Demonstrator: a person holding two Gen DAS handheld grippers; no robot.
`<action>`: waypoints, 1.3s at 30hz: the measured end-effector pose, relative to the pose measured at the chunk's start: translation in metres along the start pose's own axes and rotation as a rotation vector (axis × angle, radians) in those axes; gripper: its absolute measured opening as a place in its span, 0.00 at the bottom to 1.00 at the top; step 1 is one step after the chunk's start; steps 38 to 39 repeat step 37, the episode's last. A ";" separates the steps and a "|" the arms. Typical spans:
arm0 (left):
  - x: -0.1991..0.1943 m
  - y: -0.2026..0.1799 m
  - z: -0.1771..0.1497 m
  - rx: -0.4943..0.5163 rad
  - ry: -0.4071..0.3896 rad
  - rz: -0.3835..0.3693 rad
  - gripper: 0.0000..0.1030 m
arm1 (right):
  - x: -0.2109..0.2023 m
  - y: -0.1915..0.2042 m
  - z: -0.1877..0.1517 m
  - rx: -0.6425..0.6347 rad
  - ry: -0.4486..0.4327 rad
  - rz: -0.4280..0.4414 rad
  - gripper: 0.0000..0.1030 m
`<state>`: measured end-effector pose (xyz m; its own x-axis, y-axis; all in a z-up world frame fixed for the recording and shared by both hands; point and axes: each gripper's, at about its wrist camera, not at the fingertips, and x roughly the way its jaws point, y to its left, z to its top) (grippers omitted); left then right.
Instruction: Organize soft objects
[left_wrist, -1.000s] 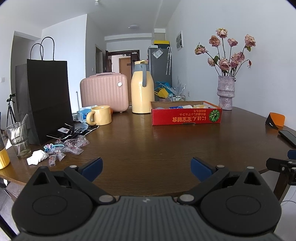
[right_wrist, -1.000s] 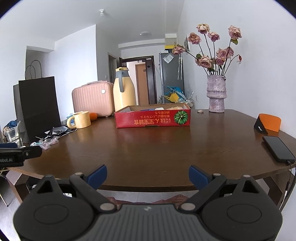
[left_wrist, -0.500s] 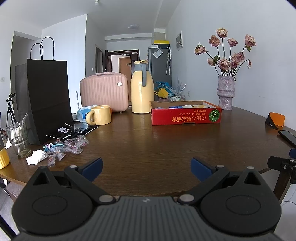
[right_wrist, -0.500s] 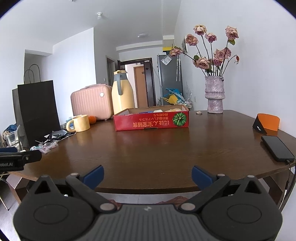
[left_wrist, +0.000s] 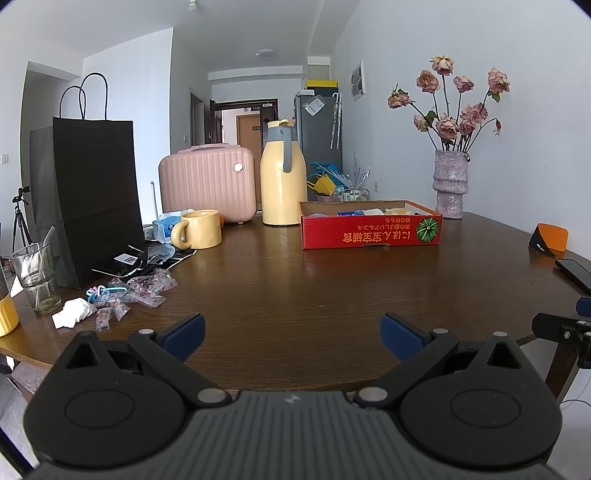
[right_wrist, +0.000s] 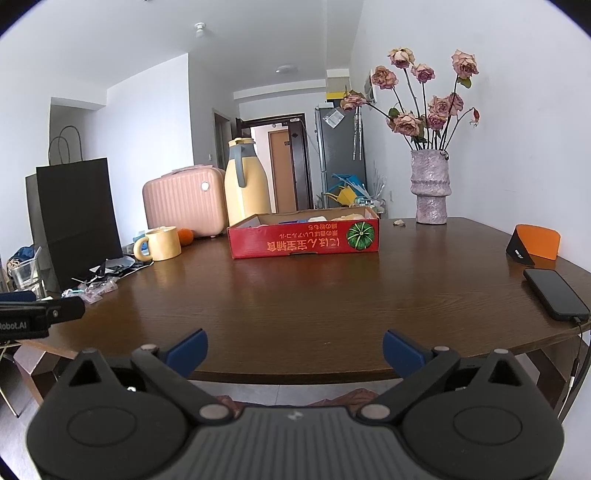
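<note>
Left wrist view first: we hold the left gripper (left_wrist: 291, 330) wide open and empty, low at the near edge of the table (left_wrist: 314, 295), its blue pads well apart. In the right wrist view, our right gripper (right_wrist: 294, 347) is just as wide and holds nothing, hanging just off the table's near edge.

What could go wrong? We judge the main risk is a poor pick inside the red box (left_wrist: 371, 229). Its contents sit behind the front wall, so we see only their tops: pale, yellowish and blue shapes that we cannot identify. Reaching in blind, a finger could catch the cardboard rim and shove the light box across the smooth wood, or we could pinch two soft things at once. On the left, the heap of small clear packets (left_wrist: 144, 290) and the crumpled white tissue (left_wrist: 72, 312) lie near a drinking glass (left_wrist: 35, 277) and the tall black bag (left_wrist: 94, 199); a careless sweep there could tip the glass. On the right, the phone (right_wrist: 556, 293) and its cable lie near the edge, easy to snag.

From the left gripper, the box lies at about one o'clock, well apart, across bare table; the packets and tissue lie at about ten o'clock, near. From the right gripper, the box (right_wrist: 303, 236) is at twelve o'clock, well apart.
</note>
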<state>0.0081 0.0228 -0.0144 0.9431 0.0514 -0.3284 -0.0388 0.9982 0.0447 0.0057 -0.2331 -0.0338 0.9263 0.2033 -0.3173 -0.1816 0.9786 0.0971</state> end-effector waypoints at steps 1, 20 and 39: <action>0.000 0.000 0.000 0.000 -0.001 -0.001 1.00 | 0.000 0.000 0.000 0.000 0.000 0.000 0.99; 0.002 -0.002 -0.002 0.001 0.014 0.000 1.00 | -0.001 0.001 -0.001 -0.006 -0.003 -0.010 1.00; 0.001 -0.004 -0.003 0.010 0.018 -0.027 1.00 | 0.000 0.001 -0.002 -0.007 0.010 -0.006 1.00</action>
